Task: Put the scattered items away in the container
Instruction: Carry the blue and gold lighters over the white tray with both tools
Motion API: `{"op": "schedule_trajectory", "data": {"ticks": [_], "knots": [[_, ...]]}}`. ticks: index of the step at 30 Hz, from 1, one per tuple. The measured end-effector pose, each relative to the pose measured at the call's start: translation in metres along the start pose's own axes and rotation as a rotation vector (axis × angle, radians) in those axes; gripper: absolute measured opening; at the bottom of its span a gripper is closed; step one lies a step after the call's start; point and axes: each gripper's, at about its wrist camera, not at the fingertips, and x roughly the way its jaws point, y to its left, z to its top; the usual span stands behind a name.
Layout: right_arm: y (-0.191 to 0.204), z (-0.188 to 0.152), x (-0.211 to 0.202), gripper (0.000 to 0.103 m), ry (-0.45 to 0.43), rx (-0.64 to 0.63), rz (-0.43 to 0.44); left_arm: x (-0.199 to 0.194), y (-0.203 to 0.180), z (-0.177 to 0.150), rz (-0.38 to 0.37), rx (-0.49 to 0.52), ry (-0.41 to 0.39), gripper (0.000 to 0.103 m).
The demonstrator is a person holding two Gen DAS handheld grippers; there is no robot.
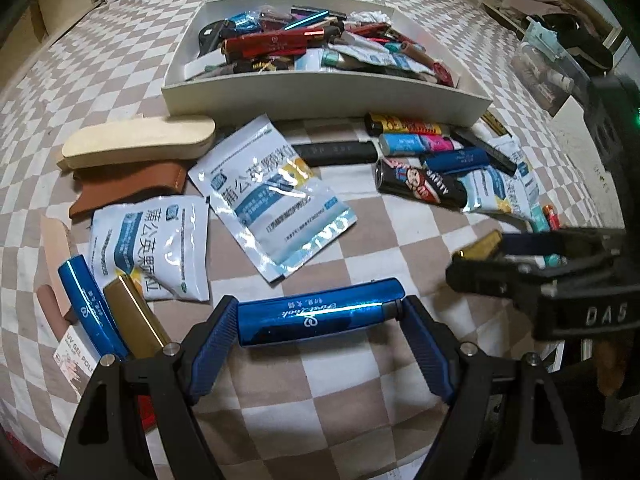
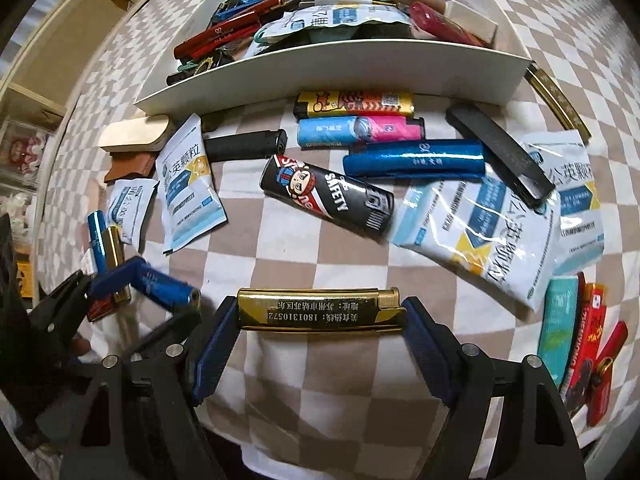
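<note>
My left gripper (image 1: 320, 312) is shut on a shiny blue lighter (image 1: 320, 314), held crosswise by its ends above the checkered cloth. My right gripper (image 2: 318, 312) is shut on a gold lighter (image 2: 318, 310), also crosswise; it shows at the right of the left wrist view (image 1: 480, 246). The white container (image 1: 324, 94) full of lighters and packets stands ahead, and is seen again in the right wrist view (image 2: 332, 70). Loose lighters (image 2: 354, 106) and white-blue sachets (image 1: 272, 196) lie scattered in front of it.
A cream and brown case (image 1: 136, 146) lies left of the container. A blue lighter (image 1: 90, 300) and a gold one (image 1: 134, 314) lie at lower left. Red and teal lighters (image 2: 580, 344) lie at the right. Shelves and clutter border the bed.
</note>
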Motion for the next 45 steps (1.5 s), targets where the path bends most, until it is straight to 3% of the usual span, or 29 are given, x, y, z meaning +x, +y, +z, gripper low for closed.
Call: {"op": "schedule_trajectory", "data": {"ticks": [3, 16, 26, 34, 45], "knots": [[0.004, -0.011, -0.004, 0.081, -0.006, -0.011, 0.015, 0.002, -0.002, 0.003, -0.005, -0.012, 0.009, 0.082], [0.004, -0.002, -0.016, 0.081, -0.06, 0.024, 0.063, -0.017, -0.006, 0.014, 0.006, -0.018, -0.026, 0.082], [0.023, -0.007, -0.05, 0.081, -0.208, -0.083, -0.02, -0.061, -0.016, 0.029, -0.016, -0.024, -0.101, 0.082], [0.021, -0.005, -0.079, 0.081, -0.275, -0.093, -0.045, -0.083, -0.03, 0.044, 0.002, 0.011, -0.128, 0.082], [0.028, 0.017, -0.124, 0.081, -0.375, -0.112, -0.062, -0.122, -0.02, 0.085, 0.027, 0.005, -0.18, 0.082]]}}
